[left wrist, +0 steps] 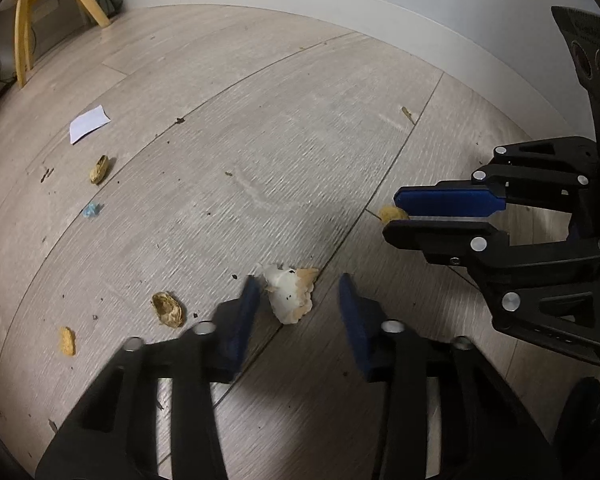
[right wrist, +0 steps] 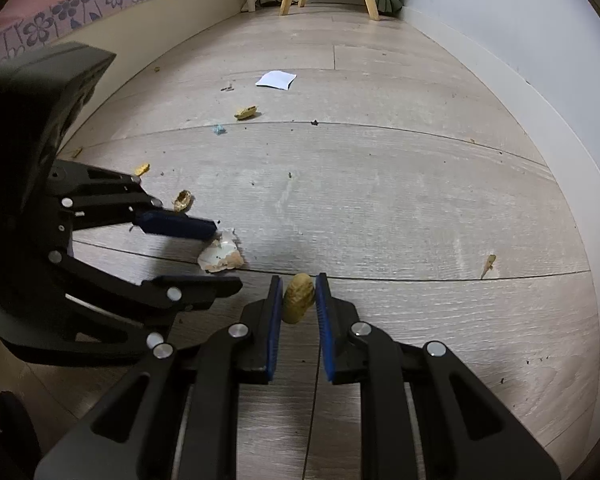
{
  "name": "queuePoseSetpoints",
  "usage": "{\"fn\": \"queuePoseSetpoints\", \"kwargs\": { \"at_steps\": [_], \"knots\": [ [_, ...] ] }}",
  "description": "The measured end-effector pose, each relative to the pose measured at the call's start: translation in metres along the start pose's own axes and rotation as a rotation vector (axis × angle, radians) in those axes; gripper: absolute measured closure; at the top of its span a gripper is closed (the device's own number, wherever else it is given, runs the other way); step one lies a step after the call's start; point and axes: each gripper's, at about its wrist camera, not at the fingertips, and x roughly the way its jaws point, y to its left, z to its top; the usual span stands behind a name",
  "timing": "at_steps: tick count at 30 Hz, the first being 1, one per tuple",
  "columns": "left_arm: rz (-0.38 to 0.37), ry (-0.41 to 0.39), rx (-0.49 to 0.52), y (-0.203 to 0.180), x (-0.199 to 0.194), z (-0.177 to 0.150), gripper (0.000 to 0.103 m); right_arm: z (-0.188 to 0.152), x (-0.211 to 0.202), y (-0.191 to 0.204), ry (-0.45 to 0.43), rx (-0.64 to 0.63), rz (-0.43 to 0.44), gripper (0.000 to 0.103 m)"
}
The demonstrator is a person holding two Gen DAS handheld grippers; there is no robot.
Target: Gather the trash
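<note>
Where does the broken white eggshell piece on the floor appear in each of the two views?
Left wrist: broken white eggshell piece lies low centre, between the open left gripper fingers.
Right wrist: eggshell sits left of centre, beside that gripper.
Shared landmark: white paper scrap.

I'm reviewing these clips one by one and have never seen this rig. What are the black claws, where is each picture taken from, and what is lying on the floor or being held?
The claws are two hand-held grippers, each carrying a wide-angle camera that looks along its fingers. One picture comes from the left gripper, the other from the right gripper; each also sees the other from the side. On the wooden floor lies scattered trash: an eggshell piece, peanut shells such as one, a white paper scrap and a small blue bit. The left gripper stands open around the eggshell piece. The right one brackets a peanut, nearly closed; whether it grips is unclear.
</note>
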Motion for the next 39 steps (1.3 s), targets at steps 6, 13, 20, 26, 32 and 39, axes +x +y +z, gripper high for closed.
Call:
{"fn": "queuePoseSetpoints", "kwargs": {
  "at_steps": [6,13,20,26,32,39],
  "knots": [
    [0.009,-0.005,0.006,0.001,0.001,0.0,0.083,0.0,-0.002,0.001,-0.006,-0.008,-0.001,0.085],
    [0.032,-0.016,0.023,-0.003,0.001,0.001,0.084,-0.003,-0.004,0.001,-0.006,-0.018,-0.009,0.085],
    [0.049,-0.017,0.019,-0.003,0.001,0.002,0.1,-0.003,-0.004,0.005,-0.011,-0.028,-0.009,0.085],
    [0.063,-0.02,0.034,-0.006,0.001,0.002,0.1,-0.006,-0.006,0.003,-0.011,-0.025,-0.012,0.085],
    [0.064,-0.035,0.043,-0.009,-0.003,0.004,0.1,-0.007,-0.007,0.003,-0.01,-0.02,-0.022,0.085],
    [0.058,-0.048,0.026,-0.007,-0.008,0.009,0.1,-0.01,-0.008,0.006,-0.014,-0.015,-0.024,0.085]
  ]
}}
